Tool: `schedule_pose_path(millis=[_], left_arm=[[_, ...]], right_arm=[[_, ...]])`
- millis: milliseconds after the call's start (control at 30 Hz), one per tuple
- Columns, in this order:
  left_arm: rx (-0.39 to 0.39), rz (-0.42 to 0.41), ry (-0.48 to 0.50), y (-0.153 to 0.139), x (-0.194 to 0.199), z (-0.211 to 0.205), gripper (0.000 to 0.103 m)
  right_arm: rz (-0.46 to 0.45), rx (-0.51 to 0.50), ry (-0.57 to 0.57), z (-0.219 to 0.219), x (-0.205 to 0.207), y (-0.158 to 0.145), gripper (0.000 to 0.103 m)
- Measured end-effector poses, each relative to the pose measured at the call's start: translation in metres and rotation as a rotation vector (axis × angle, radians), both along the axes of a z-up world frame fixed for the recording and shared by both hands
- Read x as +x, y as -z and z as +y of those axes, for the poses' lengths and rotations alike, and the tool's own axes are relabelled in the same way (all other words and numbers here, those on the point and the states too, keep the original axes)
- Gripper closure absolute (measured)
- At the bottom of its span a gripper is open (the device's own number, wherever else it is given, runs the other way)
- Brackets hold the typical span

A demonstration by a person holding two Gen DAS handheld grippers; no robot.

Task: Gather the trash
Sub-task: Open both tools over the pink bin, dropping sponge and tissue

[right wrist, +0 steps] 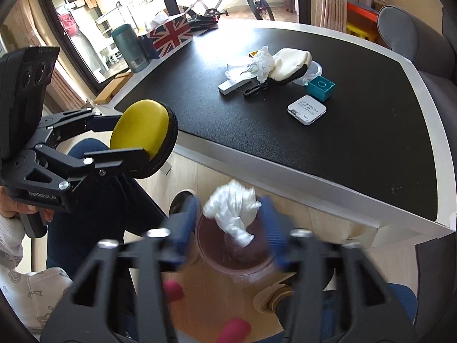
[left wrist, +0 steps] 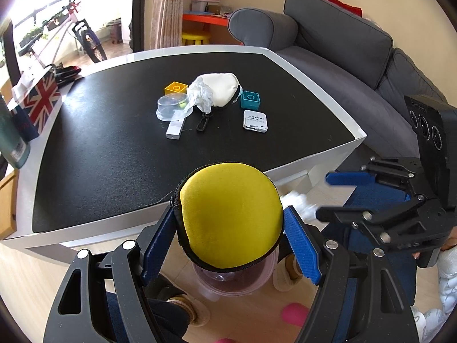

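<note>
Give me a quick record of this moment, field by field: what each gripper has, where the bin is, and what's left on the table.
left gripper: shut on yellow pouch, held off the table's near edge
right gripper: open, blurred; white tissue wad between its fingers, whether touching them cannot be told
bin: clear container on the floor, below both grippers
table: second crumpled tissue, white pouch, clear lid, yellow block, teal block, small white box, white stick, black clip
</note>
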State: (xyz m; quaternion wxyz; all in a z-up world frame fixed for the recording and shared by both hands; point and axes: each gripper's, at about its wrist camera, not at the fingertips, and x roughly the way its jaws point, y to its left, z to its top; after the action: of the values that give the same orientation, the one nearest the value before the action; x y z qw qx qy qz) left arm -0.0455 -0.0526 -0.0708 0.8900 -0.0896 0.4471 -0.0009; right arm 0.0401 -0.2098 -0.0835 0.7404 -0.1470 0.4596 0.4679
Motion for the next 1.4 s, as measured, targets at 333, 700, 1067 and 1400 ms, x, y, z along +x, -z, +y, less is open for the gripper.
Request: schedule_pose_path(millis=[333,700,1067,1400], left_arm=[[0.0,0.024,0.035,0.005,0.004,-0.009,0.03],[-0.025,0.017,0.074,0.011,0.012,-0.021,0.009],[-0.011,0.011,0.025,0.006,0.014,-0.01,0.008],[0.005,-0.013,-0.001,-0.001,0.015,0.001,0.008]], right_arm=[[-0.029,-0.004,0.097,-0.01,0.014,-0.01,0.006],[-0.027,0.012,0.154,-0.025,0.027,-0.014,0.005],[-0.019,0.01,0.16,-0.027,0.029,-0.012,0.005],[-0.03,0.012,0.157,-0.022,0.032,-0.017,0.005]])
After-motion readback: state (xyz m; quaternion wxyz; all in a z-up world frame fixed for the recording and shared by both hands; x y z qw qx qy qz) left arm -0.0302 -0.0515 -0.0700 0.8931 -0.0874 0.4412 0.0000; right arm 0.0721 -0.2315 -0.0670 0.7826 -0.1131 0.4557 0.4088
